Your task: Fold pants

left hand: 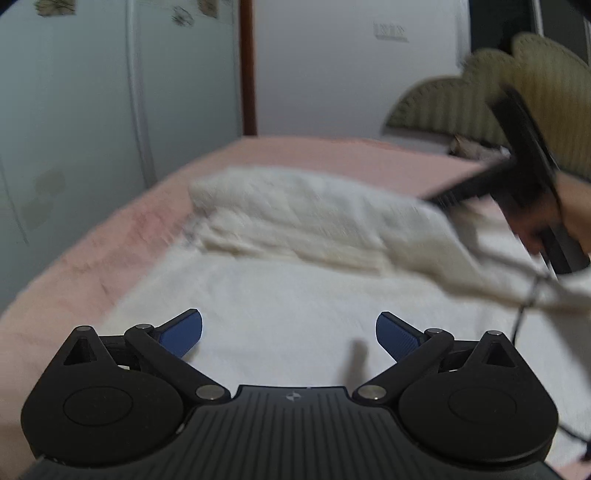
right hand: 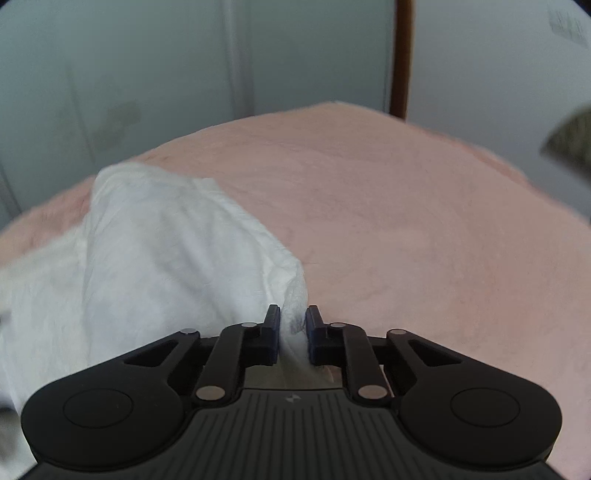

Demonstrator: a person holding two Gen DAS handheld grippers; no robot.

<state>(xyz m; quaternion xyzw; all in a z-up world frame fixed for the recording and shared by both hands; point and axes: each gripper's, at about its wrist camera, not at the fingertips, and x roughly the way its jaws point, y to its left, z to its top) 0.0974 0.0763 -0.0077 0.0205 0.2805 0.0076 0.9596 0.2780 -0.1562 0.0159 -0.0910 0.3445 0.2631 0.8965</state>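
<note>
Pinching a bunched fold of the white pants (right hand: 177,258) between its two blue pads, my right hand-held gripper (right hand: 292,328) is clenched on the cloth, which rises from the fingers and drapes away to the left over the pink bed cover (right hand: 406,221). From my left wrist camera that same right hand-held gripper (left hand: 436,197) shows blurred at the upper right, with my right hand (left hand: 570,214) behind it, lifting an edge of the pants (left hand: 295,280) so that one layer hangs over the part lying flat.

My left hand-held gripper (left hand: 289,332) is released, its blue pads spread wide with nothing between them, hovering just above the flat white cloth near me. A thin dark cord (left hand: 524,302) hangs down at the right, across the pants.

The pants lie on the bed, spread across the pink bed cover (left hand: 92,258), well inside its edges. Beyond the bed stand pale wardrobe doors (left hand: 74,92), a brown wooden strip (left hand: 248,66) and a light wall. A scalloped olive headboard (left hand: 480,99) sits at the far right.

A label or plate on the wall (left hand: 390,31) carries marks too blurred to read. Each hand-held gripper body bears a small pale logo at its centre, no letters legible
</note>
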